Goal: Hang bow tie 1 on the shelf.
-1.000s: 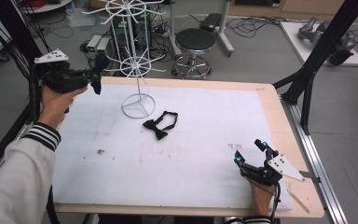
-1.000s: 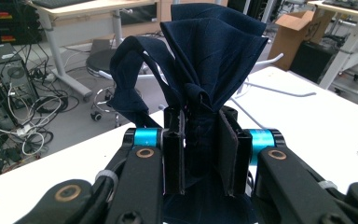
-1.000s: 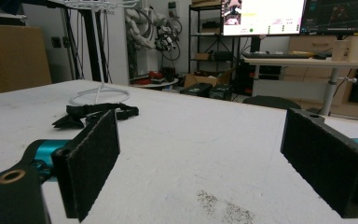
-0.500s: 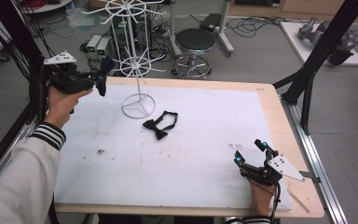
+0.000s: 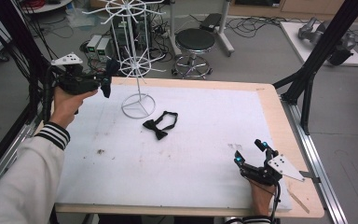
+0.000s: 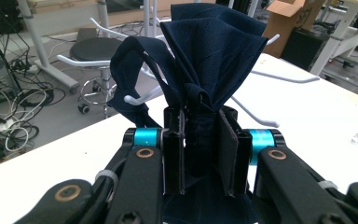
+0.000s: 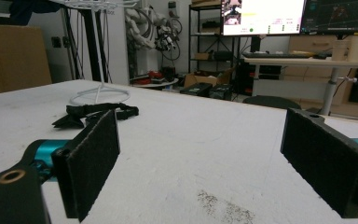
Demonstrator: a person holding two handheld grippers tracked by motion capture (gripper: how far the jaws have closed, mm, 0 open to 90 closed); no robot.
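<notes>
My left gripper (image 5: 103,80) is raised at the table's far left, beside the white wire rack (image 5: 137,70). It is shut on a dark navy bow tie (image 6: 200,60), whose folds fan out above the pads, with white rack arms (image 6: 261,77) just behind it. A second, black bow tie (image 5: 160,125) lies flat on the white mat near the rack's ring base. My right gripper (image 5: 251,151) rests low at the front right of the table, jaws wide open with nothing between the pads (image 7: 93,163). The black bow tie (image 7: 95,113) lies well ahead of it.
The white mat (image 5: 200,140) covers a wooden table (image 5: 279,112). A round stool (image 5: 195,44), cables and equipment boxes stand on the floor behind. Black frame posts (image 5: 321,51) rise at the right, and a metal rail (image 5: 321,172) runs along the right edge.
My left gripper has moved a little to the right with the navy bow tie, closer to the rack's arms. The right gripper has stayed put.
</notes>
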